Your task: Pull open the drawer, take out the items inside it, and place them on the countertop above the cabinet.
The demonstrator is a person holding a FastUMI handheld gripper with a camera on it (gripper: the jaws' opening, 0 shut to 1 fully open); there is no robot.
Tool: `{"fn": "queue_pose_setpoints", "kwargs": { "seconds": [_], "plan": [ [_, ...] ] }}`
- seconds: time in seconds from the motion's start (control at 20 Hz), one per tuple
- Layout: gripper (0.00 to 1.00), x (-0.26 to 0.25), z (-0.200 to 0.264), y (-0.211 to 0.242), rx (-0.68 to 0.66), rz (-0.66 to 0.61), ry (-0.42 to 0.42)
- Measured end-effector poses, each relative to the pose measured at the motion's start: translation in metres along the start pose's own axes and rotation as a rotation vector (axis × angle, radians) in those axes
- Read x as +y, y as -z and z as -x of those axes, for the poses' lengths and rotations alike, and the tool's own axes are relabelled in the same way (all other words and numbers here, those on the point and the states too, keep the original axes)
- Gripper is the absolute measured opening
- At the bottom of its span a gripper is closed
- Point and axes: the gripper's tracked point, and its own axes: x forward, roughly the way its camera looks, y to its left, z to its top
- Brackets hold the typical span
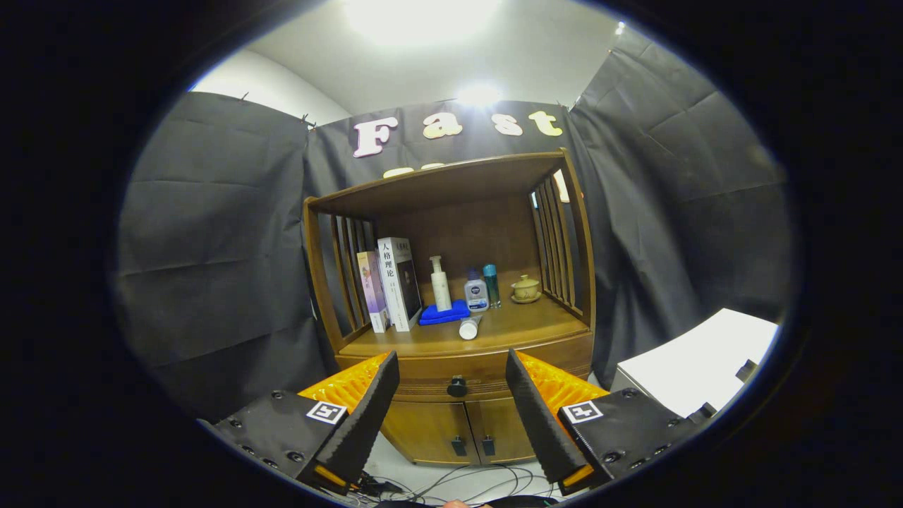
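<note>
the gripper (451, 395) is nearest, jaws spread wide and empty. beyond them, the closed wooden drawer (423, 374) waits under the countertop; its small dark round knob (457, 386) looks rigid, the sensible hold.

Black cloth walls (211, 247), white ceiling (494, 56) with bright lamp (416, 14), cables (458, 480) on floor.

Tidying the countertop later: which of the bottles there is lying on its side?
The white bottle nearest the countertop's front edge; the pump bottle and two small bottles behind stand upright. The gripper is open.
</note>
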Motion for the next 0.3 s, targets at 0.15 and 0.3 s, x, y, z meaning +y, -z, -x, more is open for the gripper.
{"fn": "queue_pose_setpoints", "kwargs": {
  "seconds": [0.15,0.3],
  "plan": [
    [0.95,-0.003,-0.003,0.006,0.001,-0.017,0.016],
    [0.95,-0.001,-0.006,0.015,0.014,-0.026,0.012]
  ]
}}
